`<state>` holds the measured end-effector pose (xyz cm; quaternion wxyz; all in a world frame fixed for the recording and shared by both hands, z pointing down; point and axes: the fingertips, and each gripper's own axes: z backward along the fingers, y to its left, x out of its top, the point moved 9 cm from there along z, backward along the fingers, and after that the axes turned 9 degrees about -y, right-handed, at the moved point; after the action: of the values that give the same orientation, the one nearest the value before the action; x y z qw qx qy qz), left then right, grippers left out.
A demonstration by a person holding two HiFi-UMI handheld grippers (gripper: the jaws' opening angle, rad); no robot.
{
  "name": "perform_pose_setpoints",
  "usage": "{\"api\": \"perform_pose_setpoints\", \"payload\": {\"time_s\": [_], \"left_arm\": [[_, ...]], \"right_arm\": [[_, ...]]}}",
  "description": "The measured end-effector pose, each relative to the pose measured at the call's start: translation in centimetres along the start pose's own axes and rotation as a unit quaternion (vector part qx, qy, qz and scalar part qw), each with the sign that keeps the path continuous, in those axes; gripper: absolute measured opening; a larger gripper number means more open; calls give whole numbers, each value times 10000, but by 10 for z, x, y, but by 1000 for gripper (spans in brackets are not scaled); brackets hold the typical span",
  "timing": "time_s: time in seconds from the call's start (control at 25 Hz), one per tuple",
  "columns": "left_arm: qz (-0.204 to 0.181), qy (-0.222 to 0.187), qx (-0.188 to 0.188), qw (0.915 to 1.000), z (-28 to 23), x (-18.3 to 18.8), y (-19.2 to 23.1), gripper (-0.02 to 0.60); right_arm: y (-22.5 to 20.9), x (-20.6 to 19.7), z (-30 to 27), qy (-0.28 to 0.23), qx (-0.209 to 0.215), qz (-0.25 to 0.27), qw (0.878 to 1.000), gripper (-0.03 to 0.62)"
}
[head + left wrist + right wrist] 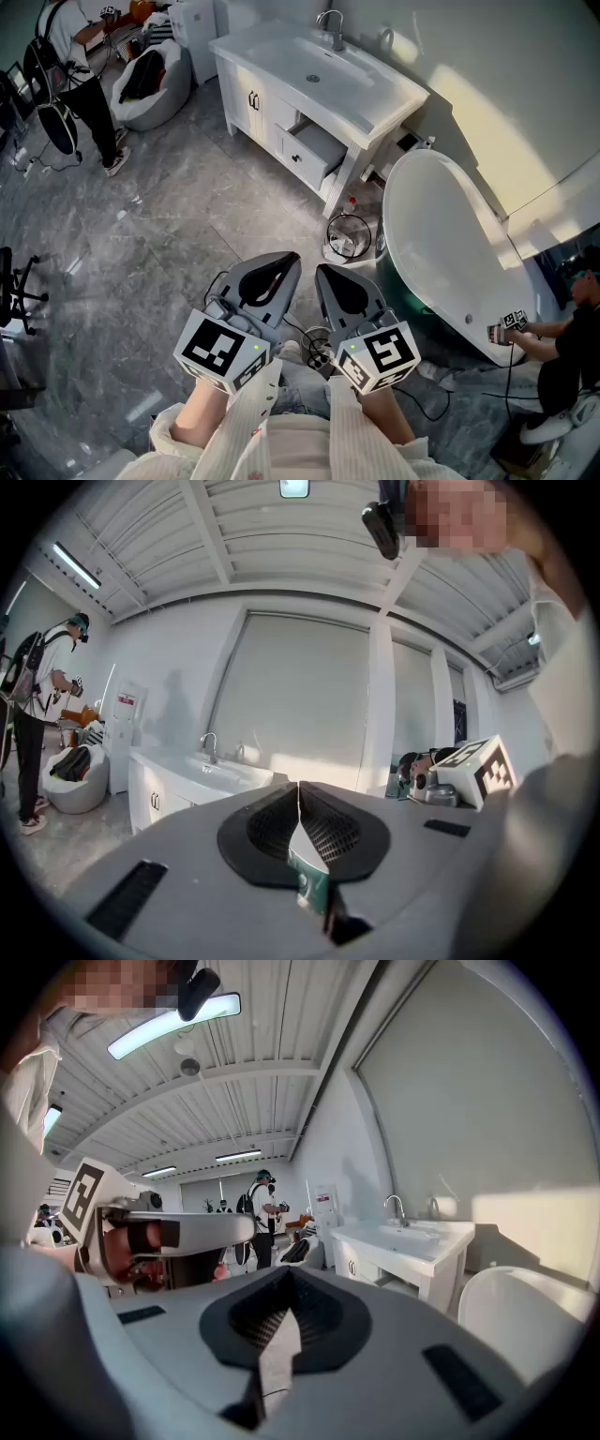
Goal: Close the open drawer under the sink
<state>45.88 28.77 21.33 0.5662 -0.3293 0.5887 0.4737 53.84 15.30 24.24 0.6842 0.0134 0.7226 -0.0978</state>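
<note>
A white vanity (281, 70) with a sink and tap stands at the far side of the room. Its right-hand drawer (317, 150) is pulled out and open. My left gripper (289, 258) and right gripper (325, 272) are held side by side close to my body, well short of the vanity. Both point toward it, and both are shut with nothing between their jaws. The left gripper view has the left gripper (299, 789) shut, with the vanity (178, 780) far off at the left. Seen from the right gripper (288, 1275), the vanity (408, 1241) lies ahead to the right.
A white bathtub (441, 244) lies right of the vanity, with a round wire bin (349, 235) on the floor between them. A white beanbag (150, 80) and a standing person (84, 84) are far left. Another person (567, 347) crouches at the right. An office chair (14, 291) is at the left edge.
</note>
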Motion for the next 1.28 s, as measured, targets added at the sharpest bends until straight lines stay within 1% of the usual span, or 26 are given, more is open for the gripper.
{"api": "perform_pose_setpoints", "payload": {"time_s": [0.4,0.72,1.0,1.28], "left_arm": [[-58,6,37,10000,-10,-7,-11,17],[-121,19,255,9996,-11,-9,-8,17],[-127,-35,326,9994,-29,-5,23,17],[-161,-71,225,9996,-57,3,84,17]], "right_arm": [[-11,-2,6,-80,20,45,10000,9],[-19,-7,-3,-18,130,27,9999,9],[-32,-6,-38,10,147,-1,9999,9],[-44,-2,-101,4,50,12,10000,9]]}}
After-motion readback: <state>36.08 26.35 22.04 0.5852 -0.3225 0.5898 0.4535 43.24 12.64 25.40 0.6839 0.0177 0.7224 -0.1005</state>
